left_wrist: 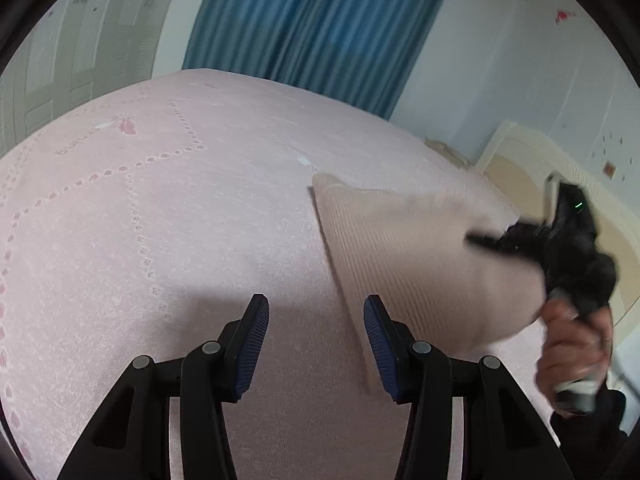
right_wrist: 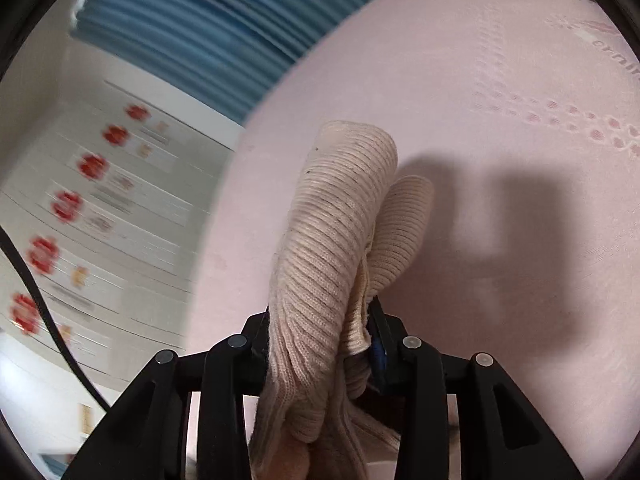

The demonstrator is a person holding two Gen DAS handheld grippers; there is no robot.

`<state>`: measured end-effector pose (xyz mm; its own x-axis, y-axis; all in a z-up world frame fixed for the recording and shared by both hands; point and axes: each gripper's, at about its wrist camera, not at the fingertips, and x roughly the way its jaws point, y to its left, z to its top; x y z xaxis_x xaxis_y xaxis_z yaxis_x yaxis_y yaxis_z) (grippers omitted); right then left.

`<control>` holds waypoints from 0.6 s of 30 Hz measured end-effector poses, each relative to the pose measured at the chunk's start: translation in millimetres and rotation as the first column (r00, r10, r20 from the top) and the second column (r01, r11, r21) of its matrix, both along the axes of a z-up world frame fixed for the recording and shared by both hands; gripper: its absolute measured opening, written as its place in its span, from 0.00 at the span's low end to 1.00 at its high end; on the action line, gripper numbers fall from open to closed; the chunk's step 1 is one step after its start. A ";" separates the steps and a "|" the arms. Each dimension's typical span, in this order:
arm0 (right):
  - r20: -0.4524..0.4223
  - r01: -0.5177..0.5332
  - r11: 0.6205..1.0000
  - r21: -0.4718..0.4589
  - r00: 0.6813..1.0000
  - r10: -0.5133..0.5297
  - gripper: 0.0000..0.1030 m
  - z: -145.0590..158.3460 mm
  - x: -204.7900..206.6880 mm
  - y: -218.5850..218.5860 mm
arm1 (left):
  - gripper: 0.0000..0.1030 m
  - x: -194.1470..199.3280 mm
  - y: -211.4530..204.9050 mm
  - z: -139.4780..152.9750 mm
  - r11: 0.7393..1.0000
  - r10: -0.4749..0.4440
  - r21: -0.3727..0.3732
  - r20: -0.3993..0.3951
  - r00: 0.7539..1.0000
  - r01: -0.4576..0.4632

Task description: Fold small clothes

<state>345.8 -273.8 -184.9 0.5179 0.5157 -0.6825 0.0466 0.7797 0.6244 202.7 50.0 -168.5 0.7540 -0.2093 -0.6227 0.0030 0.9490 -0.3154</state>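
A small beige ribbed knit garment (left_wrist: 404,256) hangs spread in the air over the pink bed. My right gripper (left_wrist: 480,240) is shut on its right edge and holds it up; the view is blurred there. In the right wrist view the garment (right_wrist: 336,240) bunches in folds between the closed fingers of the right gripper (right_wrist: 320,340). My left gripper (left_wrist: 316,336) is open and empty, low over the bed, with its right finger (left_wrist: 380,344) close to the garment's lower left edge.
The pink patterned bedspread (left_wrist: 180,220) fills most of both views. A blue curtain (left_wrist: 312,28) hangs behind the bed. A cream headboard (left_wrist: 520,160) stands at the right. White wardrobe doors with red stickers (right_wrist: 92,168) show at the left.
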 end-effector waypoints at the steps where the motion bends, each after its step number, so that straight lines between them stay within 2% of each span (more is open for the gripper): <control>1: -0.030 -0.009 0.997 -0.083 1.000 0.006 0.38 -15.3 3.1 -6.6 | 0.46 1.7 -5.3 -0.9 1.000 -0.009 0.019 -0.007 1.000 0.009; 2: -0.039 -0.013 0.993 -0.118 0.999 0.009 0.41 -24.5 3.4 -13.6 | 0.46 3.5 -11.2 -2.2 0.999 -0.022 0.037 -0.012 1.000 0.022; 3: -0.036 -0.015 0.993 -0.113 0.999 0.011 0.45 -31.3 1.1 -24.5 | 0.46 4.1 -16.3 -3.7 0.998 -0.037 0.049 -0.014 0.999 0.037; 5: -0.009 -0.002 0.998 -0.066 1.000 0.001 0.52 -32.7 -10.0 -38.6 | 0.46 7.4 -28.3 -7.6 0.994 -0.062 0.084 -0.025 0.998 0.064; 6: 0.017 0.008 0.998 -0.056 1.000 -0.007 0.52 -31.8 -15.8 -41.3 | 0.46 6.2 -32.8 -8.7 0.992 -0.066 0.104 -0.026 0.997 0.069; 7: 0.054 0.020 0.997 -0.068 0.998 -0.016 0.52 -30.9 -28.1 -44.0 | 0.46 8.3 -36.8 -10.5 0.988 -0.066 0.137 -0.023 0.998 0.068; 9: 0.093 0.009 0.988 -0.156 0.996 0.005 0.52 -20.7 -38.3 -40.7 | 0.46 8.8 -46.1 -12.9 0.976 -0.066 0.205 -0.014 0.998 0.067; 11: 0.165 -0.006 0.966 -0.257 0.985 0.049 0.52 -2.8 -46.2 -31.2 | 0.46 12.8 -49.4 -10.3 0.975 -0.085 0.203 -0.017 0.996 0.087; 13: 0.256 0.021 0.941 -0.338 0.964 0.070 0.52 13.3 -55.8 -23.4 | 0.46 22.7 -49.1 -4.8 0.983 -0.088 0.159 -0.019 0.996 0.090; 16: 0.300 0.012 0.936 -0.352 0.949 0.100 0.50 22.7 -56.1 -15.8 | 0.46 39.4 -51.4 3.9 0.988 -0.088 0.125 -0.003 0.996 0.088; 18: 0.292 -0.012 0.940 -0.342 0.949 0.118 0.41 20.7 -53.0 -12.7 | 0.46 57.3 -58.1 11.0 0.983 -0.120 0.137 0.009 0.993 0.118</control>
<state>292.8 -286.5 -164.2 0.7006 0.3265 -0.6345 -0.1618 0.9387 0.3044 260.0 -8.2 -157.5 0.7397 -0.2125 -0.6385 0.1230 0.9755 -0.1822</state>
